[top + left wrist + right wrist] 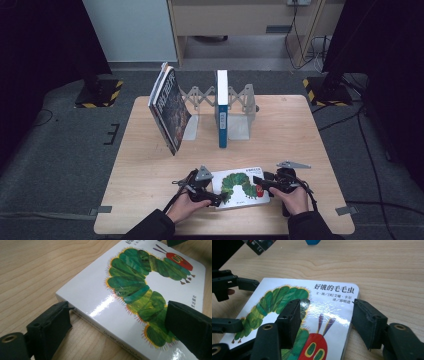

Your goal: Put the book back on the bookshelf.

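- Lying flat near the table's front edge — caterpillar book.
- Straddling its left end, left gripper, fingers apart.
- Bracketing its right corner, right gripper — fingers parted, not pressing.

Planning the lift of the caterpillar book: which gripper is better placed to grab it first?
Left, probably: the left gripper has its fingers straddling the caterpillar book at its corner, one against the edge.

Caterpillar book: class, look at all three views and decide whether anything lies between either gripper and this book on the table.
Nothing visible does. The caterpillar book lies flat on the table. The left gripper straddles one corner, and the right gripper straddles the opposite edge. The standing books are farther back, in the rack.
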Demonstrator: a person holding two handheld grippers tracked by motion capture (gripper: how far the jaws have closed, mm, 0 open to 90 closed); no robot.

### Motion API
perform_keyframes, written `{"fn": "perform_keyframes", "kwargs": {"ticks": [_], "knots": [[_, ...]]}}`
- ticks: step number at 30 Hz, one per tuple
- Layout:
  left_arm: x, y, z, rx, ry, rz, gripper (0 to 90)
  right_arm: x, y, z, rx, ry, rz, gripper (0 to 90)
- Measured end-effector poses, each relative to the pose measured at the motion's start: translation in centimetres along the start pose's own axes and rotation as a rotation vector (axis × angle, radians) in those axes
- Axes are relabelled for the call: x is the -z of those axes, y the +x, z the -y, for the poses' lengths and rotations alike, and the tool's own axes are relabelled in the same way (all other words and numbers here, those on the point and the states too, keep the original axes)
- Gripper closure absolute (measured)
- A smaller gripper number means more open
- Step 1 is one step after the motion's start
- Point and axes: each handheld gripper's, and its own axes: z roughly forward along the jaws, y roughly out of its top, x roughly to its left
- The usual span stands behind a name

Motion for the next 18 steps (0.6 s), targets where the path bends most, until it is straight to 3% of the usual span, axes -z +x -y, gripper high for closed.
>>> {"fn": "perform_keyframes", "kwargs": {"ticks": [8, 18], "knots": [[0.31, -0.33, 0.28, -0.012, 0.009, 0.015, 5.7, 0.00, 0.10, 0.30, 0.035, 0.031, 0.009, 37.8], [0.27, -0.32, 0.36, -0.010, 0.001, 0.027, 4.7, 0.60, 0.18, 0.08, -0.002, -0.007, -0.025, 37.1]]}}
